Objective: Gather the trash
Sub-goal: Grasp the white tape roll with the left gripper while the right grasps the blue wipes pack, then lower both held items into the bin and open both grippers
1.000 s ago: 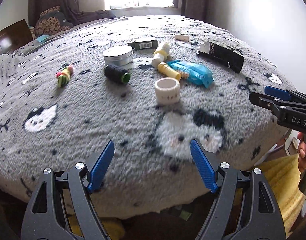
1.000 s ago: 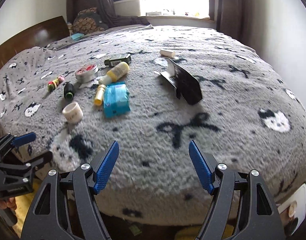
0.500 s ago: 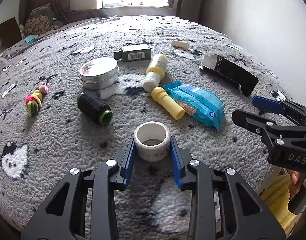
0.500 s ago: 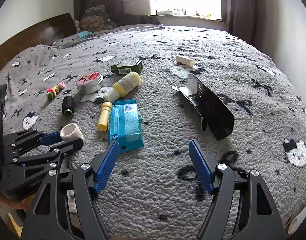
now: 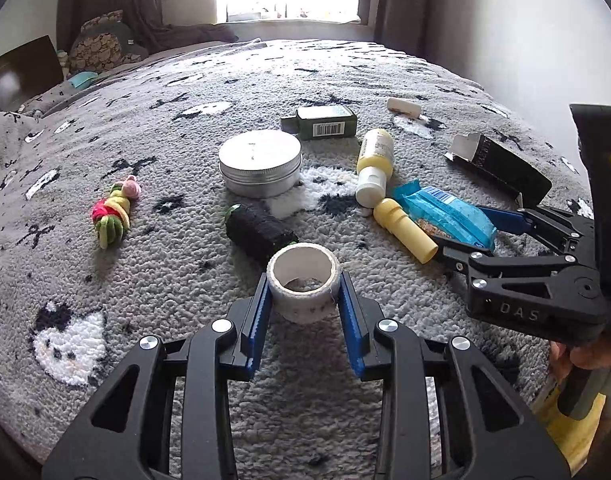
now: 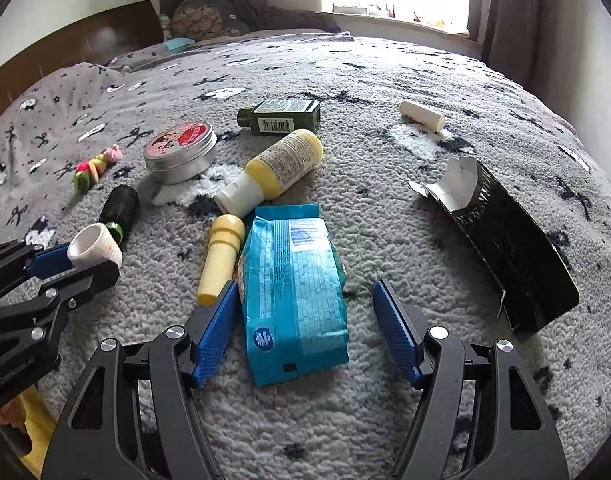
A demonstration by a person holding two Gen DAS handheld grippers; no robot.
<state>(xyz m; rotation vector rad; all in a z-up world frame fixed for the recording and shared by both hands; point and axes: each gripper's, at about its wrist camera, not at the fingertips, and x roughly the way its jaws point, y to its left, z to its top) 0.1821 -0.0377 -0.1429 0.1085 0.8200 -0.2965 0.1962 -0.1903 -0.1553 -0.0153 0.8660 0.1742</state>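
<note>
**Both hand-held grippers now among the clutter**

Since 1 second ago, both have advanced from the bed's near edge. The left hand-held gripper [image 5: 305,300] is clamped on the white tape roll [image 5: 303,280], near the black spool [image 5: 259,230]. The right hand-held gripper [image 6: 305,332] is closing, its 2 jaws straddling the blue packet [image 6: 293,292] on the bed [image 6: 385,60], right pad clear.

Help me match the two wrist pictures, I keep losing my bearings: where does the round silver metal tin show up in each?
Left wrist view: the round silver metal tin lies upper centre, its plain lid facing up, just beyond the black thread spool.
Right wrist view: the tin sits upper left, showing a red printed lid.
Shared landmark: the dark green barcoded bottle, just behind and right of the tin.
</note>
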